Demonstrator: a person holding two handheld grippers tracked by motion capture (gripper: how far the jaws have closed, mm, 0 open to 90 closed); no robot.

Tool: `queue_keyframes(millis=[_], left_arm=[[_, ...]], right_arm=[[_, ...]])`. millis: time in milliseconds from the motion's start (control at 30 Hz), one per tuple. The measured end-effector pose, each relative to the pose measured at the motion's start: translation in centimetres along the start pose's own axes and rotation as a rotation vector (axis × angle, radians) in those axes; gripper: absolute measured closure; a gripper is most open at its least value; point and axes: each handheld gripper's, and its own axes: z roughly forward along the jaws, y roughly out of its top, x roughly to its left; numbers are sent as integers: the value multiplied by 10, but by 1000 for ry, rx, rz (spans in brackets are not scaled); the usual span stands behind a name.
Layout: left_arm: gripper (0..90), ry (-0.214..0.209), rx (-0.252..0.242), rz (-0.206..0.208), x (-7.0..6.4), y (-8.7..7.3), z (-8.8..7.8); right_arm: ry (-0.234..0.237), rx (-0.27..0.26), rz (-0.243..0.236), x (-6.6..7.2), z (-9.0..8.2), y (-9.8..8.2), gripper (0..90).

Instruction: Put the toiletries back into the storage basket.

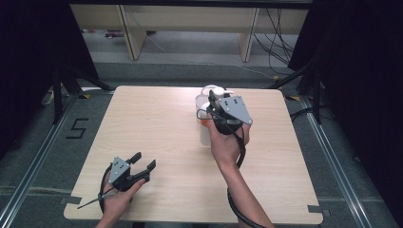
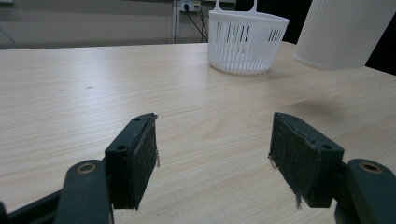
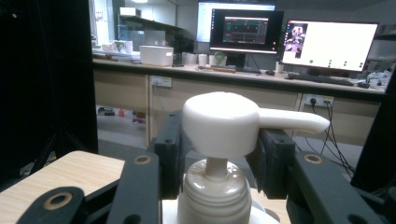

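**Right gripper clamps pump bottle off the table; left gripper idle and open**

The right gripper (image 1: 216, 110) is over the far middle of the wooden table (image 1: 161, 133), closed on a white pump bottle (image 3: 219, 140). In the right gripper view, both black jaws sit tight against the sides of the pump head, spout sticking out to the right in that view, collar and shoulder of the bottle just below. In the left gripper view the ribbed white bottle (image 2: 343, 32) hangs at upper right with its base clear of the tabletop, a soft shadow under it, so it is lifted, not resting. From the high view the bottle body (image 1: 205, 135) shows pale beneath the hand; something orange sits by it, too small to tell what.

A white slotted basket (image 2: 245, 42) with a loop handle stands on the table, near the bottle, on its far side in the high view (image 1: 211, 90).

The left gripper (image 1: 142, 164) is at the near left corner of the table, well apart from the bottle and basket. Its jaws stand wide apart, nothing between the pads (image 2: 144, 154), bare wood under them.
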Motion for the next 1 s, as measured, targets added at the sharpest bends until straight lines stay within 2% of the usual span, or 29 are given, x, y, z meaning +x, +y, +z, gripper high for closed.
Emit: queue_keyframes(millis=[100,233,300,400,433,533,667,767,800,867,900,1000], left_arm=[[315,-2,0,2,0,0,0],[314,-4,0,2,0,0,0],[314,-4,0,2,0,0,0],[314,-3,1,2,0,0,0],[314,-3,1,1,0,0,0],[314,-3,2,1,0,0,0],[313,-4,2,1,0,0,0],[312,-4,2,0,0,0,0],[313,-3,2,-1,0,0,0],[312,-3,2,-1,0,0,0],[313,-3,3,0,0,0,0],[312,-2,2,-2,0,0,0]], right_arm=[[2,-5,13,-1,3,2,600],[-2,-6,-1,-6,8,7,601],[-5,-10,10,-7,10,10,601],[-8,-18,-3,-9,13,14,601],[-9,-21,12,-9,14,16,601],[-20,-27,1,-12,16,19,600],[-21,-27,16,-13,18,22,600],[-35,-48,0,-16,22,24,600],[-32,-40,11,-15,22,25,600],[-33,-41,2,-16,24,26,600],[-27,-38,17,-15,24,26,601],[-36,-45,9,-16,27,28,600]])
